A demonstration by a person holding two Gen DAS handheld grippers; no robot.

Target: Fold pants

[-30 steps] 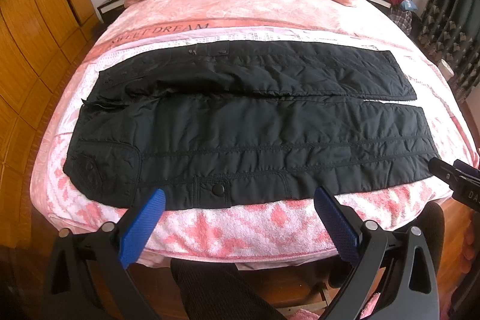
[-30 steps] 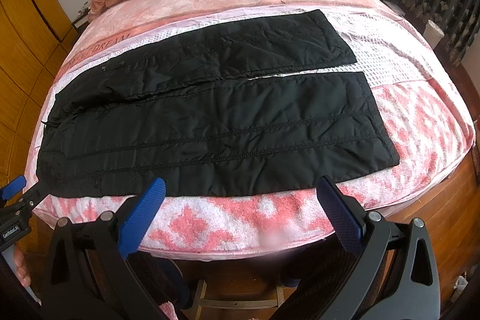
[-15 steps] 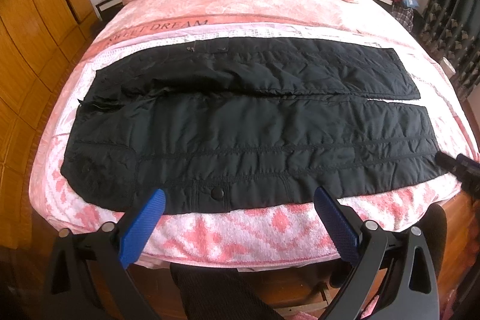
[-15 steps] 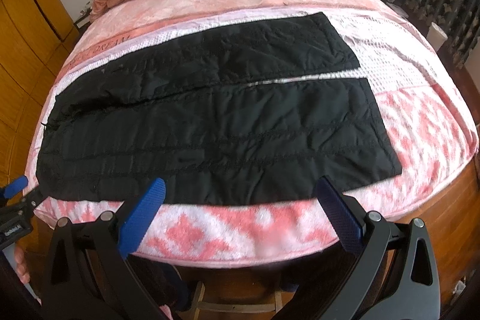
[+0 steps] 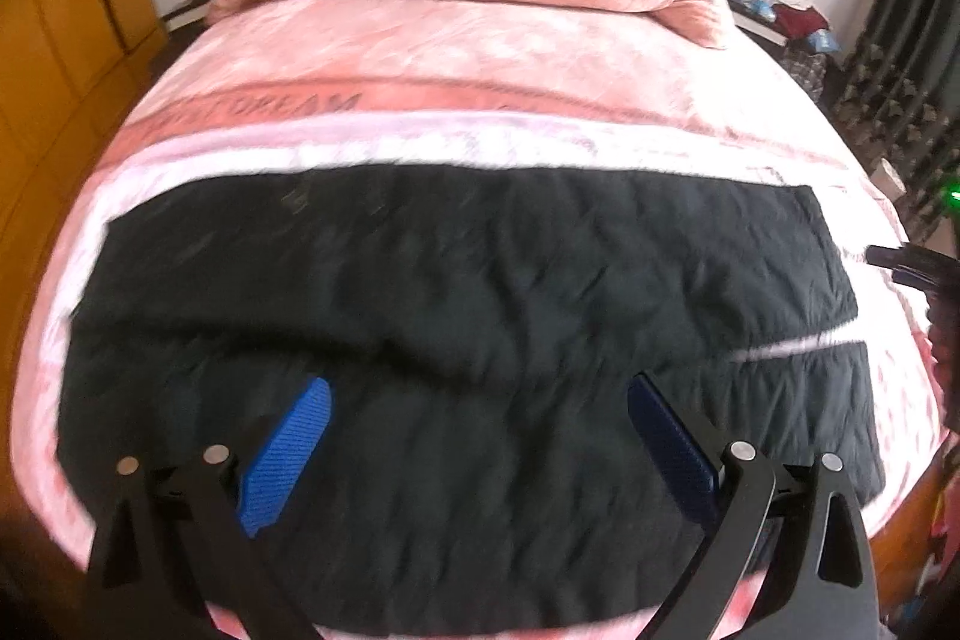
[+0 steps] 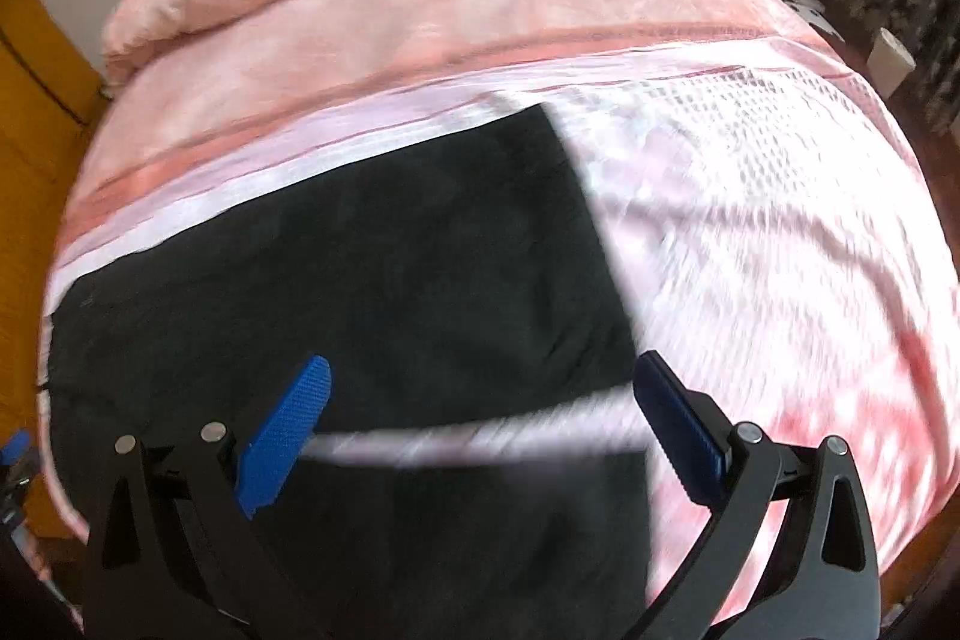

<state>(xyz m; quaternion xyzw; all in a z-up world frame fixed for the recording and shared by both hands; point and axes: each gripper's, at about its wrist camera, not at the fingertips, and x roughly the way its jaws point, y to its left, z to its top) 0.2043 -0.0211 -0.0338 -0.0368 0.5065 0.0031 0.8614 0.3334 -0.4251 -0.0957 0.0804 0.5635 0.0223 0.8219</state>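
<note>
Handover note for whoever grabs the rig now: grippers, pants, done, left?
Left gripper: open, empty, over the waist half of the pants.
Right gripper: open, empty, over the leg cuffs, at the strip of sheet showing between the two legs.
Pants: spread flat across the pink bed, waist to the left, cuffs to the right, legs side by side.
Done: nothing folded, nothing gripped.
Left: every fold; probably lay one leg over the other, then fold lengthwise. Both views are motion-blurred.
</note>
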